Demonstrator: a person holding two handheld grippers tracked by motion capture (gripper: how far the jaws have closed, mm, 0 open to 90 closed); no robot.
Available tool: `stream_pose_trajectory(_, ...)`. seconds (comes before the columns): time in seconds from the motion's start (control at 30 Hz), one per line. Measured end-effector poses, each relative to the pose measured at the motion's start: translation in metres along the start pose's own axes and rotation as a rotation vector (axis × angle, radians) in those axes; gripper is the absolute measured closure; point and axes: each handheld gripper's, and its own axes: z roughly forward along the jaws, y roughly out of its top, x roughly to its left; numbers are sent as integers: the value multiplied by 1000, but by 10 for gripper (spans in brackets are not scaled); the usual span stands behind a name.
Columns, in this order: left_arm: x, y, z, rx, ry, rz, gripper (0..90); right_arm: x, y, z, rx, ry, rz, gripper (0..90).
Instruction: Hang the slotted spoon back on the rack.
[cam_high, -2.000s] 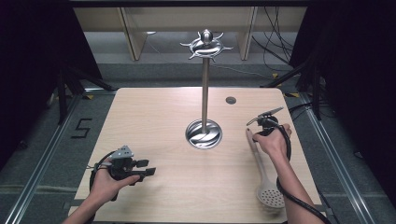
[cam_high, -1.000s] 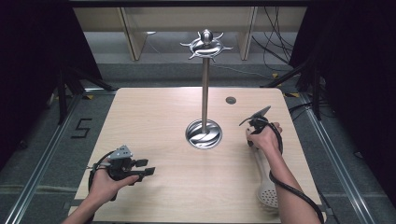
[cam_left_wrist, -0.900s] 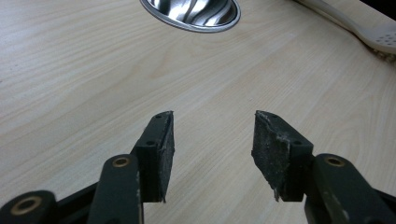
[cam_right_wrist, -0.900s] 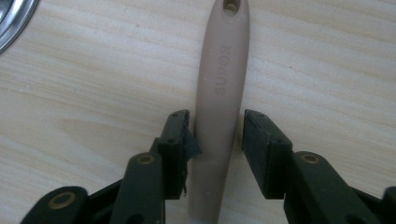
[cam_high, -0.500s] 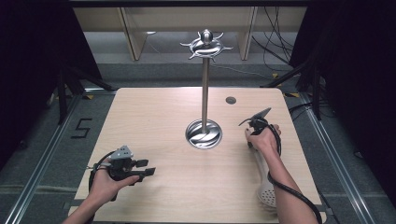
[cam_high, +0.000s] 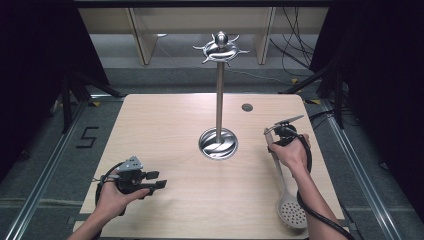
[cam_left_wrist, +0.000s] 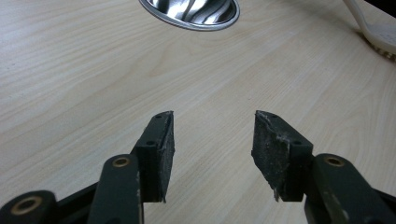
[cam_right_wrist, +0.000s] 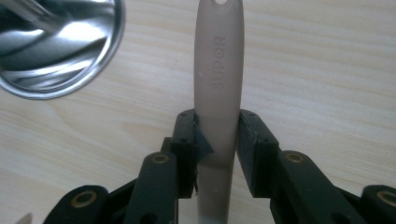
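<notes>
Skimmer handle (cam_right_wrist: 218, 93) between right hand-held gripper (cam_right_wrist: 215, 135) jaws

On the table (cam_high: 165, 125) in front of me, the stand (cam_high: 218, 142) rises from the middle, its base at the centre of the clock. My left claw (cam_high: 150, 182) sits at about seven o'clock from that base, near the front edge. My right claw (cam_right_wrist: 216, 140) is at three o'clock, closed around the handle of a slotted spoon (cam_high: 285, 190) that runs back toward five o'clock, its head by the front right corner.
</notes>
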Motion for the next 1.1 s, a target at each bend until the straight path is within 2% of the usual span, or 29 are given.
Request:
stream_pose_trajectory(0.03,0,0,0,1,1,-1,478,-1,-2,-4,-31,12,-34,701)
stream_pose_trajectory(0.1,0,0,0,-3,0,17,478,-1,-4,-10,-54,9,-56,702)
stream_pose_trajectory(0.13,0,0,0,-3,0,14,478,1,-6,-16,-64,18,-37,702)
stream_pose_trajectory(0.27,0,0,0,-12,-1,9,479,2,-13,-28,-113,32,-12,703)
stream_pose_trajectory(0.3,0,0,0,-11,0,9,478,0,-15,-30,-151,53,-44,703)
stream_pose_trajectory(0.4,0,0,0,-3,3,7,479,-1,-21,-37,-198,75,-57,703)
stream_pose_trajectory(0.5,-1,-1,0,-8,9,13,479,-1,-27,-45,-244,85,-49,703)
stream_pose_trajectory(0.57,-1,-1,1,-11,9,14,479,-1,-31,-50,-248,85,-51,703)
stream_pose_trajectory(0.67,-1,-1,0,-7,14,15,479,0,-37,-55,-298,93,-72,703)
stream_pose_trajectory(0.7,-1,-1,1,-7,13,16,478,0,-39,-56,-326,110,-79,703)
stream_pose_trajectory(0.73,-1,-1,1,-7,14,15,479,3,-41,-58,-332,117,-60,703)
stream_pose_trajectory(0.77,-1,-1,1,-12,13,10,479,1,-43,-60,-361,106,-108,702)
stream_pose_trajectory(0.83,-1,-1,1,-7,13,17,479,3,-47,-63,-370,138,-91,702)
stream_pose_trajectory(0.87,-2,-1,1,-6,13,16,479,1,-48,-64,-395,123,-142,702)
stream_pose_trajectory(0.9,-2,-1,1,-6,14,15,478,4,-50,-64,-396,141,-101,702)
stream_pose_trajectory(0.93,-2,-1,1,-6,14,12,479,1,-51,-65,-408,133,-154,702)
stream_pose_trajectory(0.97,-2,-1,1,-5,14,13,478,1,-52,-67,-414,136,-167,701)
stream_pose_trajectory(1.0,-2,-1,0,-2,19,13,479,4,-53,-68,-409,146,-141,701)
stream_pose_trajectory(1.07,-2,-1,1,-17,6,9,479,7,-55,-70,-410,141,-131,702)
stream_pose_trajectory(1.1,-2,-1,0,-7,2,10,479,8,-56,-70,-430,143,-130,702)
